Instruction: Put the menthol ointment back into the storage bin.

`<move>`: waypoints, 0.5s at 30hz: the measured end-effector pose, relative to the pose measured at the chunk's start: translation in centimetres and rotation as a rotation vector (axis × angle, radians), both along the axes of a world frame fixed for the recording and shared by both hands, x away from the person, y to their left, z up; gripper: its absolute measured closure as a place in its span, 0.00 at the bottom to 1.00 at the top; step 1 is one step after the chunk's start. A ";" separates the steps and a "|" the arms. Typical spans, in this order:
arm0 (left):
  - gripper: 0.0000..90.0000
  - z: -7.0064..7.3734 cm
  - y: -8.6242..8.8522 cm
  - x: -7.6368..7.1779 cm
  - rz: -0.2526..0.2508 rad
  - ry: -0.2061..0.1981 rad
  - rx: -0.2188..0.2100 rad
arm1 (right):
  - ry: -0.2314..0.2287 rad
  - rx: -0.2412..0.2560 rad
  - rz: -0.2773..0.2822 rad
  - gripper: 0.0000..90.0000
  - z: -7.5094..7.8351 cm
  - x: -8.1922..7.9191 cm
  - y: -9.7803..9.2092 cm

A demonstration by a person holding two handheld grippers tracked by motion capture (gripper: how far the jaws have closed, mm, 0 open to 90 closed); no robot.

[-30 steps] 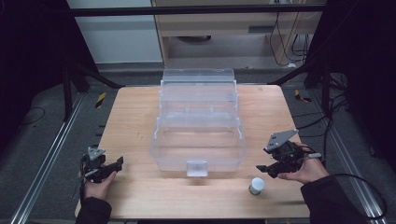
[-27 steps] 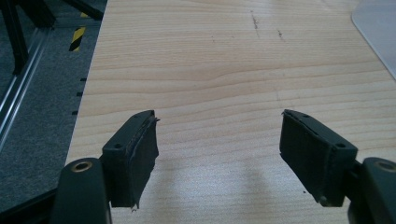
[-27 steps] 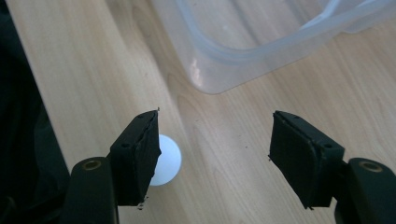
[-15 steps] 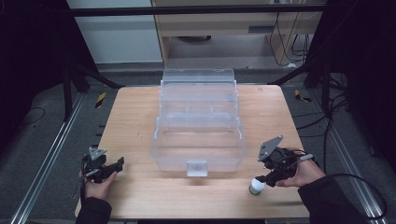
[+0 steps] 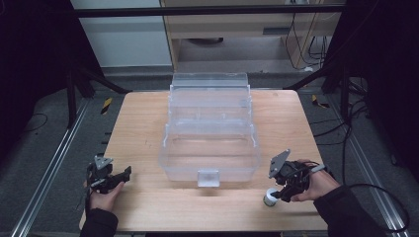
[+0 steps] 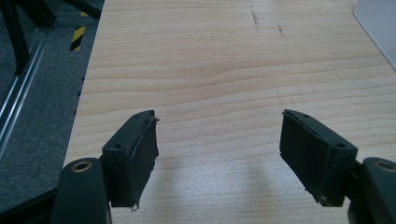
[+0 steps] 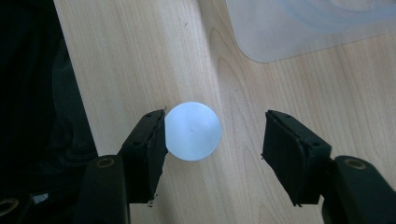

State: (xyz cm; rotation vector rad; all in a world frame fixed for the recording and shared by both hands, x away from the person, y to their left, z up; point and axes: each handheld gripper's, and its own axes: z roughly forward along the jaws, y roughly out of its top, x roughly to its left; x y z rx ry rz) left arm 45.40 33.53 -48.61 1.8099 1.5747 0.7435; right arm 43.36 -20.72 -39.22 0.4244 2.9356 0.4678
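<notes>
A small white round-topped cylinder [image 5: 270, 197] stands near the table's front right edge. My right gripper [image 5: 277, 193] points down over it, open. In the right gripper view the white cylinder [image 7: 193, 131] sits between the two jaws, close against the left pad [image 7: 152, 149] and apart from the other one; the gripper [image 7: 212, 149] has not closed on it. My left gripper [image 5: 118, 178] rests low at the front left of the table, open, with bare wood between its jaws [image 6: 217, 154].
A clear plastic stepped organizer box [image 5: 210, 131] occupies the table's middle, its front latch [image 5: 208, 177] facing me. A corner of the clear box [image 7: 303, 28] lies just beyond the cylinder. The wooden table [image 5: 143, 118] ends close by both hands.
My right gripper has come down and forward from beside the box to straddle the white cylinder. The left gripper has stayed in place.
</notes>
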 end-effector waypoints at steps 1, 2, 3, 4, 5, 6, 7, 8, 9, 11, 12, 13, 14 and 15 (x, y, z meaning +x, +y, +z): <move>0.30 0.0 0.0 0.0 0.000 0.000 0.000 | 0.002 -0.006 0.002 0.44 -0.1 0.0 0.0; 0.30 0.0 0.0 0.0 0.000 0.000 0.000 | 0.007 -0.015 0.000 0.44 -0.3 0.0 0.1; 0.30 0.0 0.0 0.0 0.000 0.000 0.001 | 0.008 -0.025 0.004 0.44 -0.4 0.0 0.1; 0.30 0.0 0.0 0.0 -0.001 0.000 0.001 | 0.007 -0.027 0.004 0.44 -0.6 0.0 0.2; 0.30 0.0 0.0 0.0 -0.001 -0.001 0.001 | 0.008 -0.039 0.010 0.45 -0.7 0.0 0.2; 0.30 0.0 0.0 0.0 -0.001 -0.001 0.001 | 0.008 -0.039 0.010 0.45 -0.7 0.0 0.2; 0.30 0.0 0.0 0.0 -0.001 -0.001 0.002 | 0.015 -0.053 0.025 0.45 -1.0 0.0 0.3; 0.30 0.0 0.0 0.0 -0.001 -0.001 0.002 | 0.016 -0.059 0.032 0.45 -1.1 0.0 0.4; 0.30 0.0 0.0 0.0 -0.001 -0.001 0.004 | 0.020 -0.061 0.034 0.46 -1.2 -0.1 0.4; 0.30 0.1 0.0 0.0 -0.002 0.000 0.005 | 0.021 -0.064 0.038 0.46 -1.3 -0.1 0.5; 0.30 0.1 0.0 0.0 -0.003 0.000 0.006 | 0.022 -0.071 0.047 0.46 -1.4 -0.1 0.5; 0.30 0.1 0.0 0.0 -0.002 -0.001 0.004 | 0.024 -0.071 0.046 0.46 -1.5 -0.2 0.6; 0.30 0.1 0.0 0.0 -0.001 -0.001 0.004 | 0.025 -0.084 0.058 0.47 -1.6 -0.1 0.7; 0.30 0.0 0.0 0.0 -0.001 -0.001 0.004 | 0.026 -0.088 0.058 0.47 -1.7 -0.2 0.7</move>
